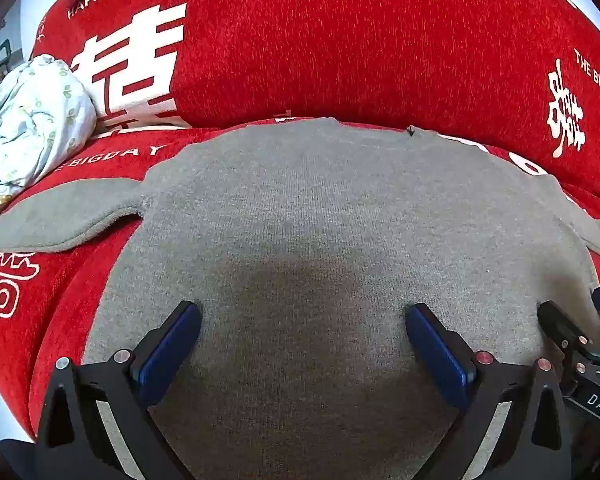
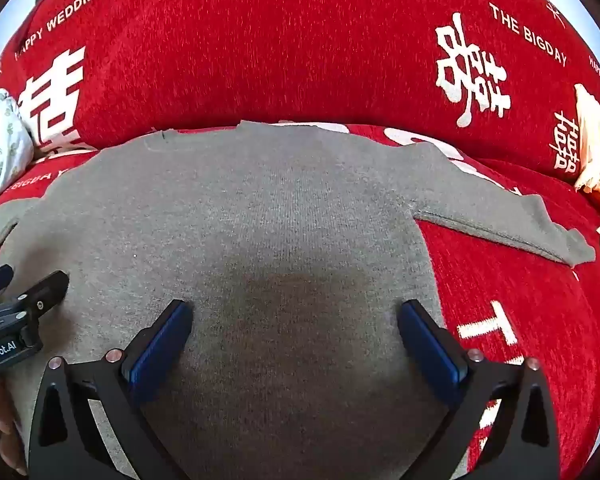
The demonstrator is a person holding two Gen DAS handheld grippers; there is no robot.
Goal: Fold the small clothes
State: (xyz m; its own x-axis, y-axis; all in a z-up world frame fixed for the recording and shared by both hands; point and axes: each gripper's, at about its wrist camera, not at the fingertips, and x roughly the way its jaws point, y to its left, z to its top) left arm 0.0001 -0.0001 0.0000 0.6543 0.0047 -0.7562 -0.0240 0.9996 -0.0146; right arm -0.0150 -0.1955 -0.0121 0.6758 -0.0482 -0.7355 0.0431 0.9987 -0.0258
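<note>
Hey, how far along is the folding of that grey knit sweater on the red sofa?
Done: the grey knit sweater lies spread flat on the red sofa cover, both sleeves out to the sides. In hand: nothing; the left gripper and right gripper hover open over its lower part, gripping no fabric. Left: every fold, sleeves and body. The crumpled floral cloth beside it is also unfolded.

Grey knit sweater (image 1: 320,220), flat on red sofa cover (image 1: 340,48), sleeves outspread.
</note>
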